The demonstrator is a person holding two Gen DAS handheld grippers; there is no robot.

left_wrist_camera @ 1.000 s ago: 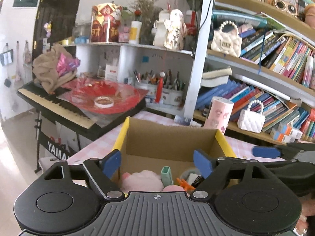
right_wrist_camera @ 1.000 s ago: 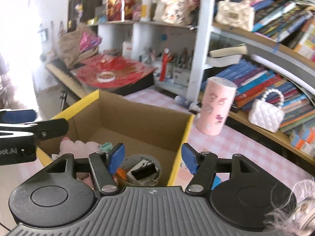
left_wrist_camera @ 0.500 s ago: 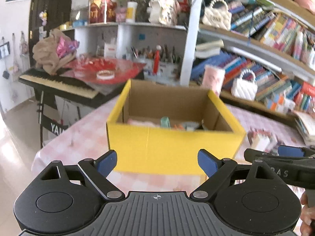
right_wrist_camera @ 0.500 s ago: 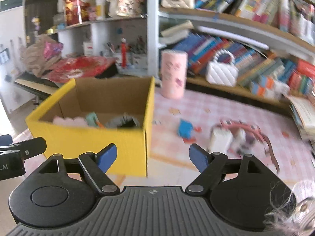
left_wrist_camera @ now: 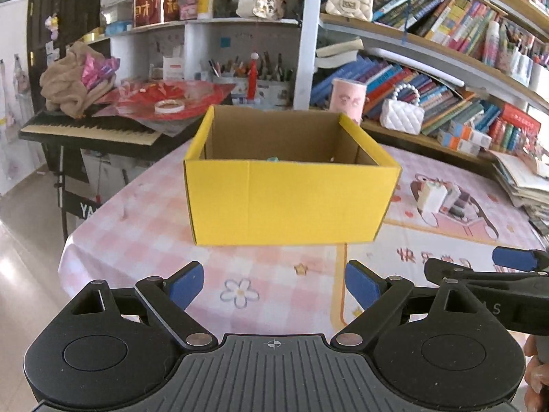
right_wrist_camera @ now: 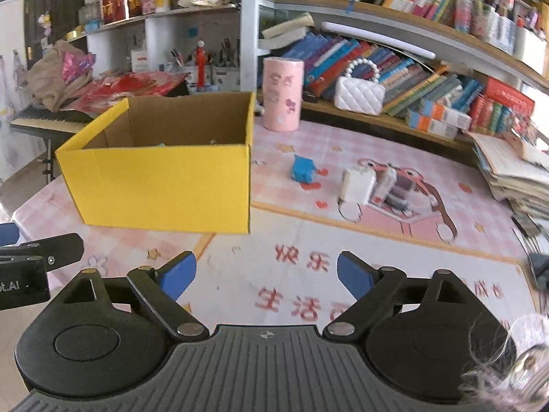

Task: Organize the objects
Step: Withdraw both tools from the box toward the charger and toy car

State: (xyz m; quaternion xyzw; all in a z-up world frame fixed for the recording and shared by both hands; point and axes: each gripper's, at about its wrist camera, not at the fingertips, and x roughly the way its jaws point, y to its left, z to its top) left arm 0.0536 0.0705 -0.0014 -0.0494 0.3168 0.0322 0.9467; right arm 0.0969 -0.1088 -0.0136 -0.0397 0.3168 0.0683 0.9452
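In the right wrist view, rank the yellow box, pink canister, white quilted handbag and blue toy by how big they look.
Largest to smallest:
1. yellow box
2. pink canister
3. white quilted handbag, looking close to the canister and farther back, so unsure
4. blue toy

The desk (right_wrist_camera: 308,240), under a pink checked cloth, carries a yellow cardboard box (right_wrist_camera: 164,185) left, a pink canister (right_wrist_camera: 283,94) far, and a blue toy (right_wrist_camera: 302,170) and white charger (right_wrist_camera: 357,185) right.

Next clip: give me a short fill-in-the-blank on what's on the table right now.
1. The open cardboard box is ____ on the outside.
2. The small blue object lies on the ____, outside the box.
3. The white quilted handbag has a handle of ____.
4. Between the right gripper fingertips there is ____.

Missing words: yellow; tablecloth; pearl beads; nothing
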